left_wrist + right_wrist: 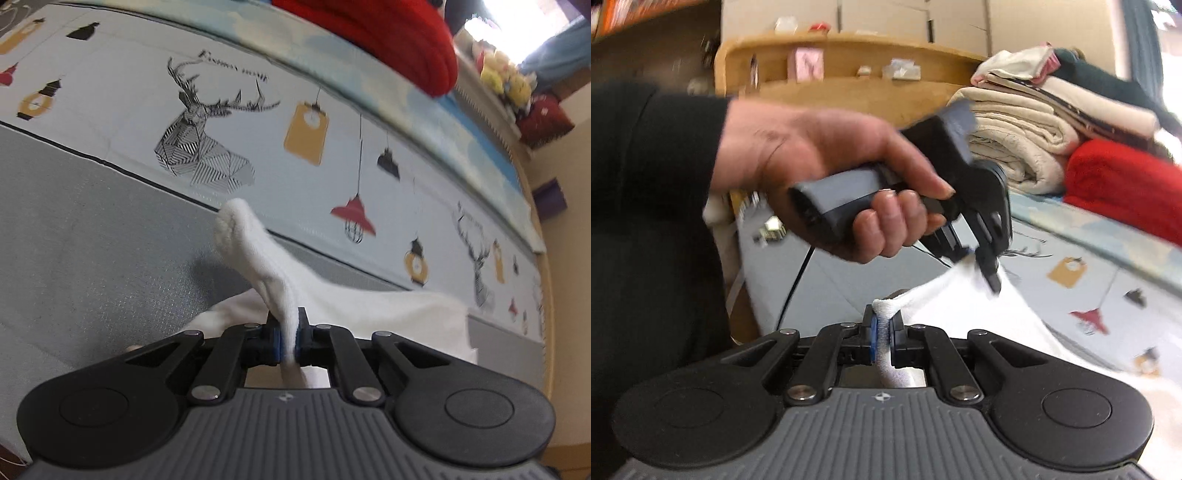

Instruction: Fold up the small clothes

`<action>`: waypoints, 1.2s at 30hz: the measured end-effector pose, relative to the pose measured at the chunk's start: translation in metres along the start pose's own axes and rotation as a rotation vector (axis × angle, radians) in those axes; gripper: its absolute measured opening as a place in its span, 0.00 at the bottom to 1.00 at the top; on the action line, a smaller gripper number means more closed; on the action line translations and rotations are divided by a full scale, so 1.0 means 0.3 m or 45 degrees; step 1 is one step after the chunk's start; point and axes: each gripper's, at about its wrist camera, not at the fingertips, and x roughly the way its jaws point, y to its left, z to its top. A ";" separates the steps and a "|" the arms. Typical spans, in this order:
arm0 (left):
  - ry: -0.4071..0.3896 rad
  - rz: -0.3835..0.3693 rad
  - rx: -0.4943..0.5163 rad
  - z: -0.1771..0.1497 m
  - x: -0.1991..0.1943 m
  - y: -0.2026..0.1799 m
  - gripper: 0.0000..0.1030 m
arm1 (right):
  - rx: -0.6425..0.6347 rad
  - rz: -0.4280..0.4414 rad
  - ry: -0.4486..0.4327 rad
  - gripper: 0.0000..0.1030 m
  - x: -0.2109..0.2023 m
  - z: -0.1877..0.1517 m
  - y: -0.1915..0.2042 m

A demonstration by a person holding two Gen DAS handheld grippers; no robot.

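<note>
A: Is any writing legible in either view?

B: Hardly any. On the printed bed cover (122, 110), a line of slanted script runs above the antlers of the geometric deer head (201, 138), but its letters are too blurred to make out.

A: And on the tools?

B: Each gripper body carries only a small compass-like emblem, one on the left gripper's grey ribbed housing (285, 397) and one on the right gripper's housing (882, 397), with no words or numbers beside either

Home bedroom: bed with deer-and-lantern print sheet (229, 110), wooden headboard shelf (849, 70), stacked folded blankets (1027, 136), plush toys (506, 77).
</note>
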 end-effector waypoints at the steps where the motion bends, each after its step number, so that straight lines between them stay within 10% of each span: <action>1: -0.002 -0.012 0.001 0.005 -0.010 -0.008 0.07 | 0.037 0.012 -0.006 0.06 -0.004 0.005 -0.005; 13: 0.041 -0.445 0.354 -0.105 0.148 -0.719 0.08 | 0.448 -0.411 0.012 0.04 -0.387 -0.190 -0.305; 16: 0.033 -0.534 0.475 -0.156 0.166 -0.881 0.31 | 0.563 -0.605 -0.005 0.04 -0.531 -0.267 -0.381; 17: -0.017 -0.528 0.488 -0.165 0.156 -0.901 0.46 | 0.601 -0.664 -0.008 0.04 -0.574 -0.290 -0.402; 21: -0.127 -0.481 0.509 -0.160 0.131 -0.878 0.52 | 0.851 -0.898 0.061 0.04 -0.707 -0.431 -0.493; 26: 0.057 -0.343 0.602 -0.186 0.213 -0.827 0.48 | 1.154 -0.851 0.179 0.06 -0.747 -0.608 -0.590; 32: 0.207 -0.313 0.851 -0.281 0.242 -0.783 0.41 | 1.272 -0.792 0.071 0.50 -0.745 -0.612 -0.636; 36: 0.295 -0.359 0.978 -0.354 0.230 -0.765 0.37 | 1.268 -0.800 0.068 0.09 -0.712 -0.588 -0.680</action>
